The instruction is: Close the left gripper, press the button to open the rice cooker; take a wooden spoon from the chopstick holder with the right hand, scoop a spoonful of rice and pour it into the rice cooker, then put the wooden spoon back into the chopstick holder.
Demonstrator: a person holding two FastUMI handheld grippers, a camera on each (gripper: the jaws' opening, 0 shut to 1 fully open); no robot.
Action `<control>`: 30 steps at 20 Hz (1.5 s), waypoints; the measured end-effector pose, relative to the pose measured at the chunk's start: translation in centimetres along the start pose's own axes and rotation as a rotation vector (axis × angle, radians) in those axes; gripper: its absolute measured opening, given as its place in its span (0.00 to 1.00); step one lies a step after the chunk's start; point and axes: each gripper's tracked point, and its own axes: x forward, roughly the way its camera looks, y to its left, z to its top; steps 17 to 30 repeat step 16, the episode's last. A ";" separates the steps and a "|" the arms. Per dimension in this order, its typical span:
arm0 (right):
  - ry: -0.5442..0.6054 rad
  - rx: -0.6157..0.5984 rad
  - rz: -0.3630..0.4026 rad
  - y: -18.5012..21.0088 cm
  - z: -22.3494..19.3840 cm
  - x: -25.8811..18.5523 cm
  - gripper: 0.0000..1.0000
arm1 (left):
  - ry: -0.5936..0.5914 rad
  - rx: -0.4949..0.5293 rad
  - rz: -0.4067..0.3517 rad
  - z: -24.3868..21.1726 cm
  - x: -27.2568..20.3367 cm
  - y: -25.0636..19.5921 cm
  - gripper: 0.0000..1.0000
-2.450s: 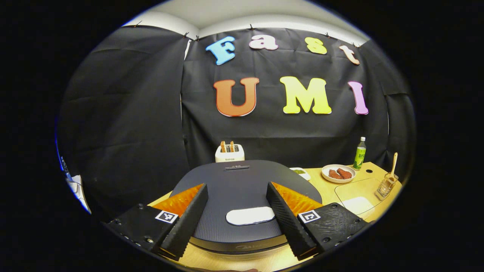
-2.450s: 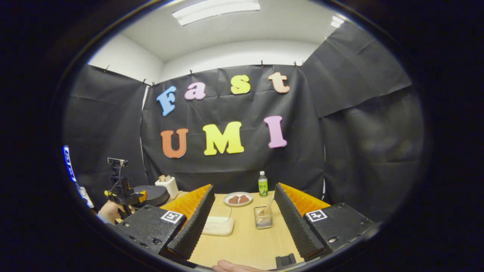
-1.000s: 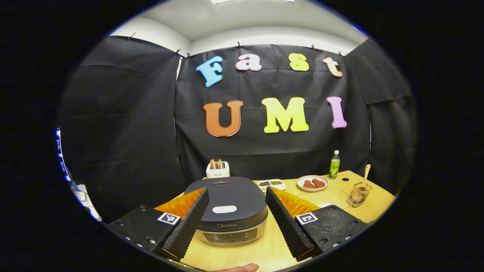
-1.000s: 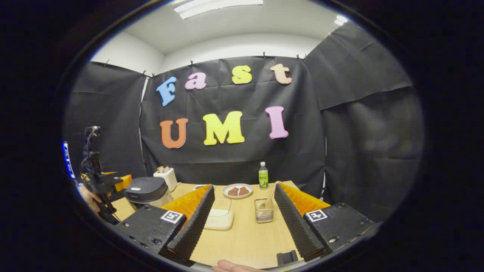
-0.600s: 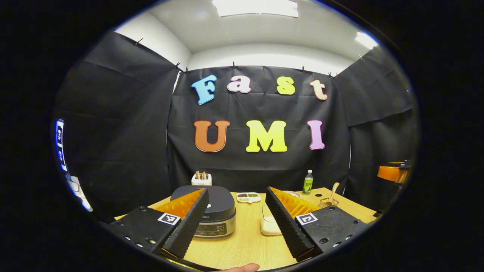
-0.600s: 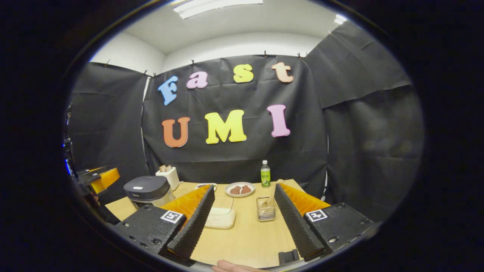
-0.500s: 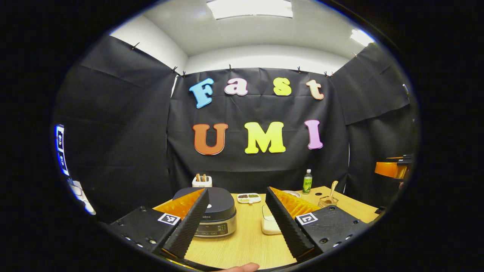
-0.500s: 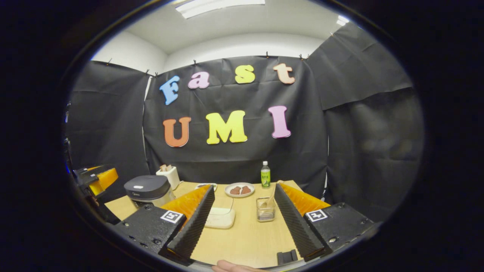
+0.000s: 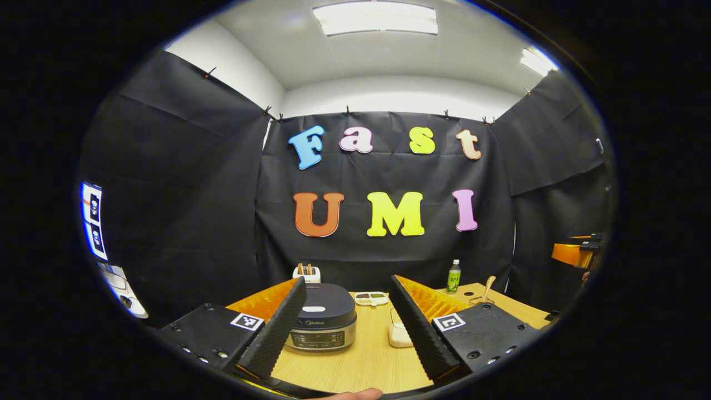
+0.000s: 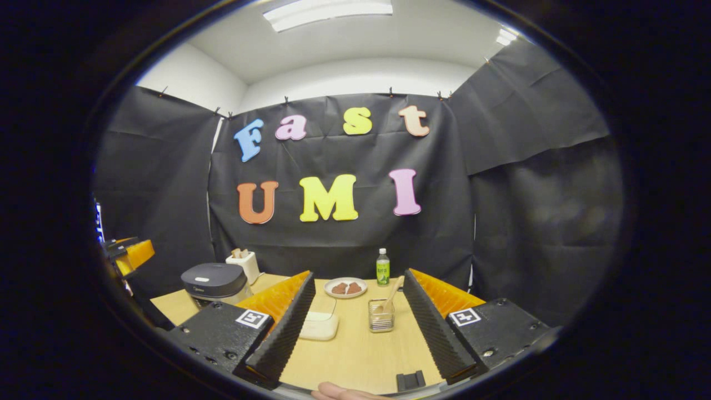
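Nearest in each view, the left gripper point(image 9: 344, 339) and right gripper point(image 10: 358, 339) hover above the worktop point(image 10: 355, 355) with jaws spread wide and empty, probably a pulled-back ready pose. Farther off, the rice cooker point(image 9: 322, 324) sits lid down, its pale button point(image 9: 314, 309) on top facing the left gripper, so the press is likely still to do. Ahead of the right gripper, the chopstick holder point(image 10: 381, 322) holds the wooden spoon point(image 10: 390, 299) handle-up for an easy grasp, beside the pale rice container point(image 10: 319, 325).
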 end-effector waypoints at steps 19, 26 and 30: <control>-0.056 0.063 -0.054 -3.6 2.3 -2.3 0.99 | -0.006 0.033 -0.016 0.5 -0.4 -1.3 0.95; -0.056 0.063 -0.054 -3.6 2.3 -2.3 0.99 | -0.006 0.033 -0.016 0.5 -0.4 -1.3 0.95; -0.056 0.063 -0.054 -3.6 2.3 -2.3 0.99 | -0.006 0.033 -0.016 0.5 -0.4 -1.3 0.95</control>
